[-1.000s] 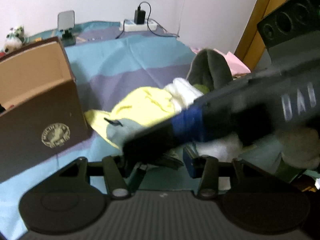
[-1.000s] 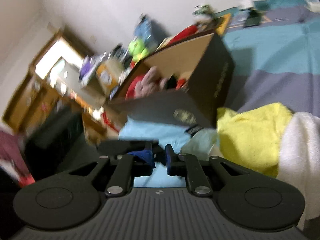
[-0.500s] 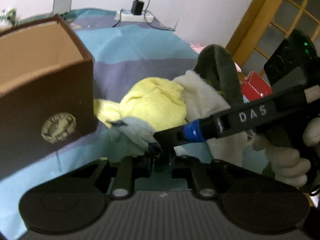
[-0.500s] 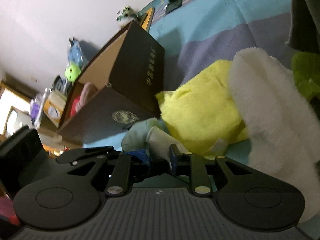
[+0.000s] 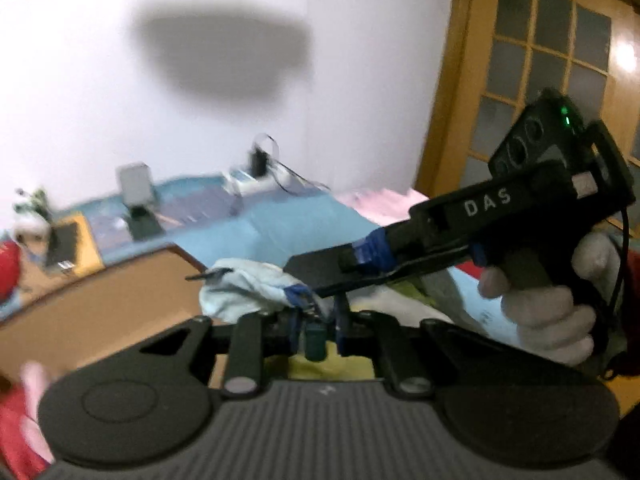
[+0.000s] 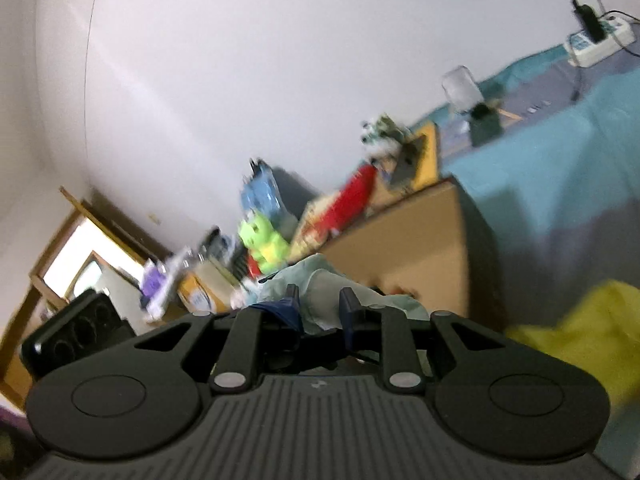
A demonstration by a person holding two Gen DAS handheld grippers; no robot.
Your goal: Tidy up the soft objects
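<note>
A pale blue cloth hangs lifted over the near edge of the brown cardboard box. My left gripper is shut on one end of it. My right gripper comes in from the right in a gloved hand and pinches the same cloth. In the right wrist view the cloth bulges between the right gripper's blue pads; its jaws are opening slightly but still press on the fabric. The box stands just behind. A yellow towel lies on the bed at lower right.
The striped blue bedspread runs back to the white wall, with a power strip and a phone stand on it. A wooden door is at right. Cluttered shelves with toys stand beyond the box.
Both grippers have risen and tilted up, lifting the pale blue cloth off the bed to the box's edge. The left gripper shut on the cloth; the yellow and white towels stayed below.
</note>
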